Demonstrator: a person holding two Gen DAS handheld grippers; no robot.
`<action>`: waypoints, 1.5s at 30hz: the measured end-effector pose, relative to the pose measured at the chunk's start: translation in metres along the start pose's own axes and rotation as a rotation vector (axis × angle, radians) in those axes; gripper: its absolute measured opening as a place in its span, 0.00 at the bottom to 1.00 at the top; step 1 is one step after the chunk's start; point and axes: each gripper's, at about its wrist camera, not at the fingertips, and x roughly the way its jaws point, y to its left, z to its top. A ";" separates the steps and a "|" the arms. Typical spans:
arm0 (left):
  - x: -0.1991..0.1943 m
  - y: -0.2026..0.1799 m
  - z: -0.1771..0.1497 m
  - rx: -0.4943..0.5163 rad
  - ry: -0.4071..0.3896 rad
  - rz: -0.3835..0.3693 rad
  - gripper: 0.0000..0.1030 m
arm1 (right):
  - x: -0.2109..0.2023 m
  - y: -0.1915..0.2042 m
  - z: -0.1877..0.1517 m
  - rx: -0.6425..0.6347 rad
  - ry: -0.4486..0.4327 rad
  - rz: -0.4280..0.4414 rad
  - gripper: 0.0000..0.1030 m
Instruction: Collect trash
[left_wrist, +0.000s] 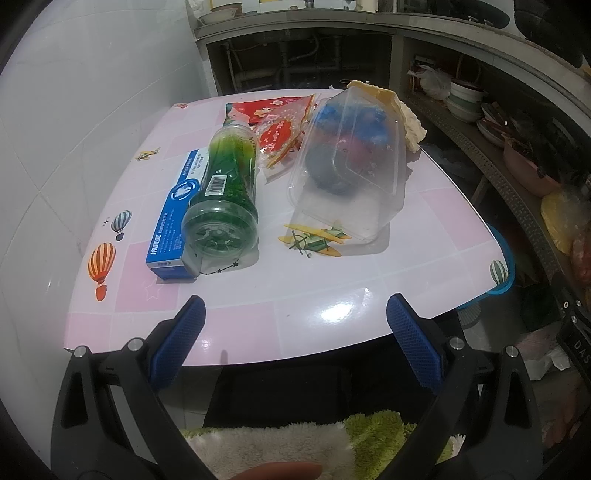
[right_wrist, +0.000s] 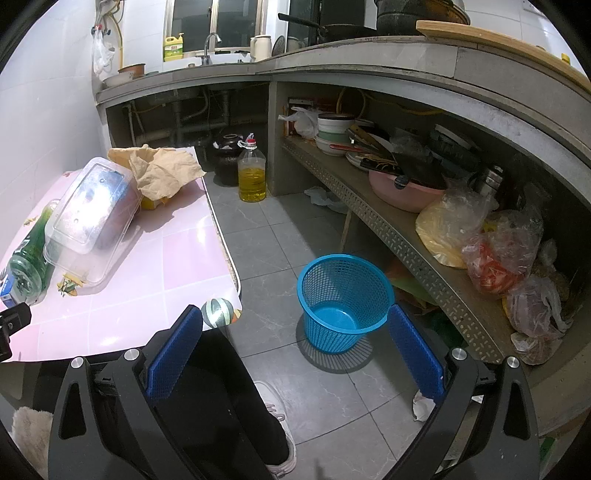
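The pink-tiled table (left_wrist: 314, 295) carries all the litter, with its near edge running just ahead of the left gripper (left_wrist: 295, 314) and its right edge facing the kitchen shelves. On the floor off the table's right edge, apart from it, stands the blue mesh trash basket (right_wrist: 345, 295), upright, with nothing visible inside it. The largest piece on the table is the clear plastic container (left_wrist: 351, 162), lying tilted toward the right edge, with blue and red shapes showing blurred through its walls. Behind it, at the far right corner, sits a heap of crumpled yellowish paper (right_wrist: 162, 170), touching the container's far end. Left of the container lies the green plastic bottle (left_wrist: 225, 199) on its side, its base toward the near edge and its neck pointing to the far edge. It rests against the blue and white carton (left_wrist: 177, 221), which lies flat on the bottle's left, nearer the left edge. Between the bottle's neck and the container, toward the far edge, lies a red printed wrapper (left_wrist: 280, 122). The left gripper hangs over the near edge with its blue-padded fingers spread wide and nothing between them. The right gripper (right_wrist: 295, 325) is above the floor beside the table's near right corner, its fingers likewise spread wide and bare, the basket showing between them.
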 end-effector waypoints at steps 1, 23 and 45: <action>0.000 0.000 0.000 0.000 0.002 0.001 0.92 | 0.000 0.000 0.000 0.001 0.001 0.001 0.95; 0.007 0.005 0.006 0.001 0.022 0.016 0.92 | 0.012 0.007 0.003 0.005 0.006 0.008 0.95; 0.006 0.046 0.068 0.052 -0.159 -0.070 0.92 | 0.041 0.042 0.066 0.004 -0.067 0.117 0.95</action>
